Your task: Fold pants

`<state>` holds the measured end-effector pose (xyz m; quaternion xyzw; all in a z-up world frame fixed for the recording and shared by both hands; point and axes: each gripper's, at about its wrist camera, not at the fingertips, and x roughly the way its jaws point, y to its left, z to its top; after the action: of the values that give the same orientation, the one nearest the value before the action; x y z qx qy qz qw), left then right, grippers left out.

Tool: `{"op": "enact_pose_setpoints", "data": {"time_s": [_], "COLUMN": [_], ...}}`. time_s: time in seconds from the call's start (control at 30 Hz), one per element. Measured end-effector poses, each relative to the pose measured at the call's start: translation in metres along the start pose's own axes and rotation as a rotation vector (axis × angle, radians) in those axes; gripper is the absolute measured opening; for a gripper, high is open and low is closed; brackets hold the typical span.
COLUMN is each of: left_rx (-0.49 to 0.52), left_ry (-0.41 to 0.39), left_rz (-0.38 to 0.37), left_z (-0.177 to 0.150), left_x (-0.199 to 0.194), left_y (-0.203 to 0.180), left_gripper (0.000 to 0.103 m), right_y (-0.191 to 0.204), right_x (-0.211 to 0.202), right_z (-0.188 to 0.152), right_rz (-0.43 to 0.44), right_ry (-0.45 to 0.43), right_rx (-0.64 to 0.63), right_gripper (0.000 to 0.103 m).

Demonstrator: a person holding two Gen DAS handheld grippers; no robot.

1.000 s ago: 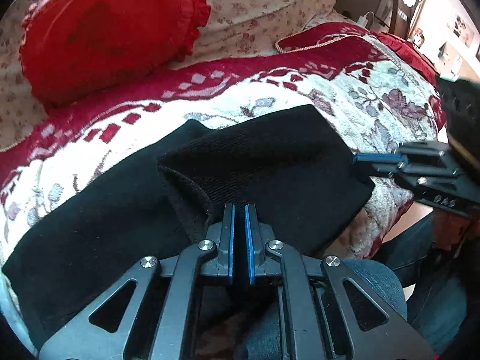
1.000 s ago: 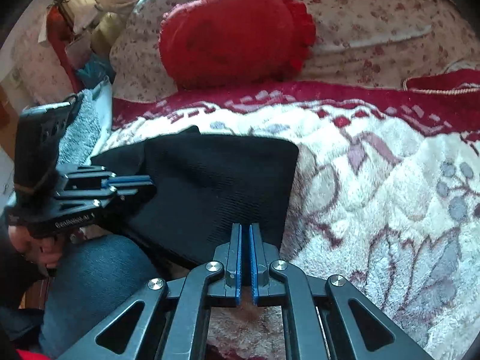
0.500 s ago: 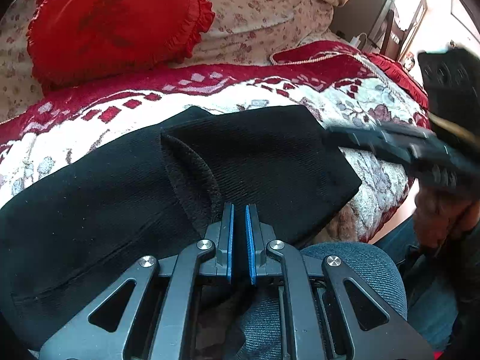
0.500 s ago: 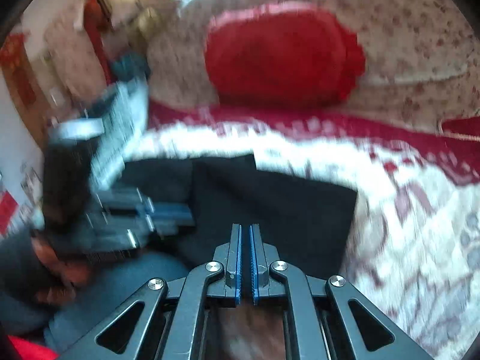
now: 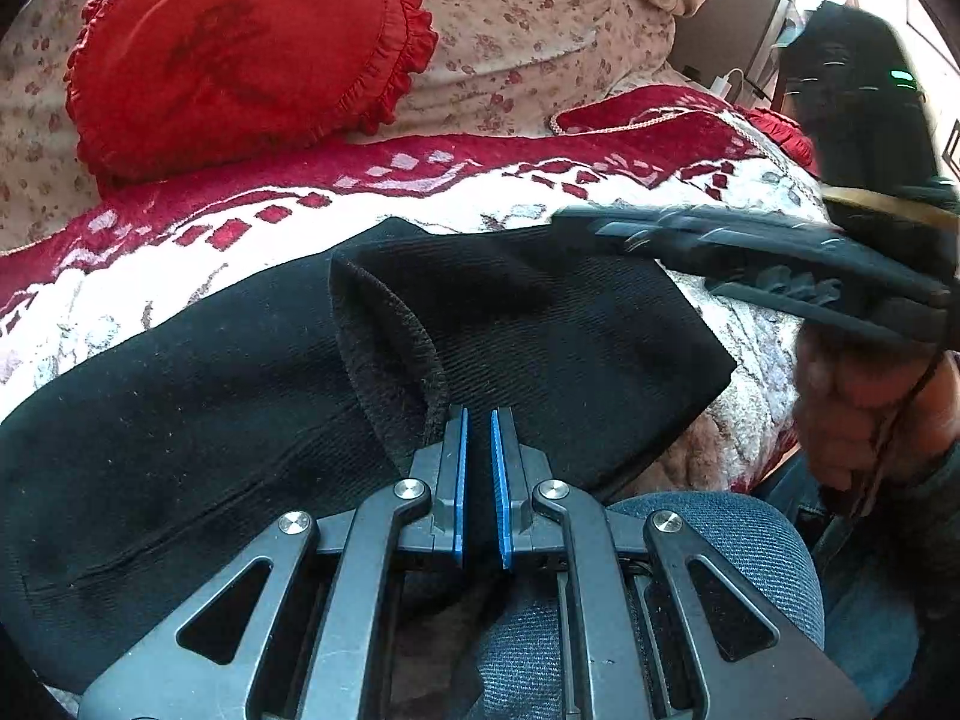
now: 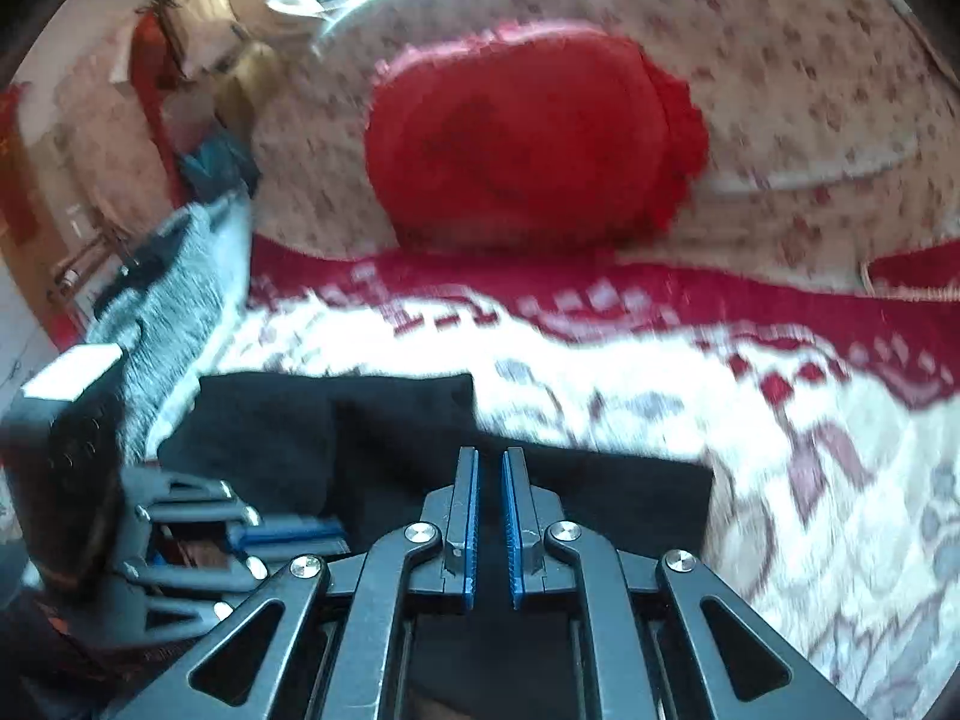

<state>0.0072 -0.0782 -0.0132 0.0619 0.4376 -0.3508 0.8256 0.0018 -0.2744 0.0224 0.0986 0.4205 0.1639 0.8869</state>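
The black pants (image 5: pixel 540 336) lie folded on the red and white blanket (image 5: pixel 420 192), near its front edge. My left gripper (image 5: pixel 478 420) is shut on the pants' near fold, with black cloth between its blue pads. My right gripper (image 6: pixel 489 462) is above the pants (image 6: pixel 600 492) with its blue pads slightly apart; black cloth shows behind the gap, and I cannot tell whether it is gripped. The right gripper shows blurred at the right of the left wrist view (image 5: pixel 600 228). The left gripper shows at the lower left of the right wrist view (image 6: pixel 336 534).
A red frilled cushion (image 5: pixel 240 54) leans on the floral sofa back (image 5: pixel 540 18). A grey towel (image 6: pixel 174 294) lies on the left armrest. The person's blue-jeaned knee (image 5: pixel 708 540) is just below the blanket's front edge.
My right gripper has swung up and leftward over the pants, with motion blur. My left gripper has kept its hold on the fold and the pants now lie flatter.
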Motion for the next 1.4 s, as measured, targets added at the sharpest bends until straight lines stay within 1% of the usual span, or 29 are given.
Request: {"op": "enact_pose_setpoints", "data": {"time_s": [0.07, 0.1, 0.17, 0.2, 0.27, 0.3, 0.33, 0.37, 0.4, 0.43, 0.47, 0.5, 0.53, 0.6, 0.67, 0.73, 0.8, 0.83, 0.9, 0.93, 0.97, 1.03, 1.07, 1.13, 1.23, 1.33, 1.4], "left_rx": [0.001, 0.003, 0.004, 0.000, -0.009, -0.013, -0.015, -0.017, -0.017, -0.017, -0.019, -0.025, -0.028, -0.034, -0.045, -0.074, -0.098, -0.118, -0.157, -0.173, -0.198, -0.245, -0.273, -0.338, -0.522, -0.740, -0.867], "left_ry": [0.003, 0.003, 0.001, 0.000, -0.004, -0.006, -0.007, -0.008, -0.008, -0.007, -0.006, -0.004, -0.006, -0.011, -0.014, -0.023, -0.035, -0.049, -0.082, -0.095, -0.112, -0.160, -0.195, -0.236, -0.262, -0.285, -0.303], "left_rz": [0.007, 0.009, 0.010, 0.005, -0.005, -0.007, -0.008, -0.009, -0.009, -0.009, -0.009, -0.011, -0.016, -0.030, -0.049, -0.079, -0.092, -0.091, -0.062, -0.056, -0.056, -0.071, -0.068, -0.055, -0.023, -0.031, -0.045], "left_z": [0.000, 0.001, 0.000, 0.000, -0.001, -0.001, -0.001, -0.001, -0.001, -0.001, 0.000, 0.000, 0.000, -0.001, -0.001, -0.002, -0.002, -0.002, -0.001, 0.000, -0.001, -0.009, -0.017, -0.035, -0.074, -0.119, -0.142], "left_x": [0.000, 0.000, -0.001, -0.001, -0.001, -0.002, -0.002, -0.002, -0.002, -0.002, -0.002, -0.001, -0.001, -0.002, -0.002, -0.004, -0.009, -0.013, -0.026, -0.032, -0.040, -0.061, -0.074, -0.093, -0.115, -0.128, -0.130], "left_y": [0.000, 0.000, -0.001, 0.000, 0.002, 0.002, 0.002, 0.002, 0.002, 0.002, 0.002, 0.003, 0.004, 0.005, 0.007, 0.012, 0.015, 0.018, 0.022, 0.025, 0.029, 0.037, 0.044, 0.060, 0.097, 0.131, 0.149], "left_gripper": [0.007, 0.007, 0.007, 0.007, 0.007, 0.007, 0.007, 0.007, 0.007, 0.007, 0.007, 0.007, 0.007, 0.007, 0.007, 0.007, 0.007, 0.007, 0.007, 0.012, 0.018, 0.053, 0.057, 0.057, 0.057, 0.057, 0.057], "right_y": [-0.001, 0.000, -0.003, -0.004, -0.004, 0.000, 0.005, 0.010, 0.015, 0.018, 0.021, 0.023, 0.023, 0.020, 0.020, 0.022, 0.021, 0.019, 0.014, 0.012, 0.012, 0.013, 0.012, 0.006, -0.012, -0.046, -0.066], "right_x": [0.034, 0.034, 0.031, 0.024, 0.012, 0.007, 0.004, 0.005, 0.010, 0.022, 0.037, 0.048, 0.049, 0.048, 0.040, 0.026, 0.010, 0.003, -0.010, -0.013, -0.015, -0.018, -0.019, -0.020, -0.024, -0.031, -0.033], "right_z": [-0.007, -0.006, -0.001, -0.001, 0.000, -0.001, 0.001, 0.001, 0.000, -0.001, -0.002, -0.004, -0.002, 0.004, 0.005, 0.004, 0.002, 0.001, -0.003, -0.005, -0.006, -0.009, -0.010, -0.011, -0.014, -0.017, -0.021], "right_rz": [-0.003, -0.002, 0.009, 0.023, 0.059, 0.094, 0.132, 0.150, 0.150, 0.140, 0.118, 0.101, 0.103, 0.118, 0.126, 0.117, 0.117, 0.115, 0.104, 0.096, 0.079, 0.014, -0.014, -0.095, -0.198, -0.250, -0.254], "right_ry": [0.115, 0.067, 0.077, 0.049, -0.011, -0.047, -0.069, -0.076, -0.069, -0.038, 0.023, 0.047, 0.036, 0.059, 0.030, -0.020, -0.063, -0.081, -0.102, -0.108, -0.110, -0.114, -0.119, -0.126, -0.145, -0.152, -0.144], "right_rx": [0.001, -0.005, 0.027, 0.050, 0.062, 0.049, 0.028, 0.009, -0.018, -0.039, -0.057, -0.070, -0.063, -0.012, -0.006, -0.022, -0.025, -0.020, -0.010, -0.009, -0.016, -0.038, -0.048, -0.043, 0.005, 0.155, 0.246], "right_gripper": [0.009, 0.009, 0.009, 0.009, 0.009, 0.009, 0.009, 0.009, 0.009, 0.009, 0.009, 0.009, 0.009, 0.009, 0.009, 0.009, 0.009, 0.009, 0.009, 0.009, 0.009, 0.009, 0.009, 0.009, 0.009, 0.009, 0.009]}}
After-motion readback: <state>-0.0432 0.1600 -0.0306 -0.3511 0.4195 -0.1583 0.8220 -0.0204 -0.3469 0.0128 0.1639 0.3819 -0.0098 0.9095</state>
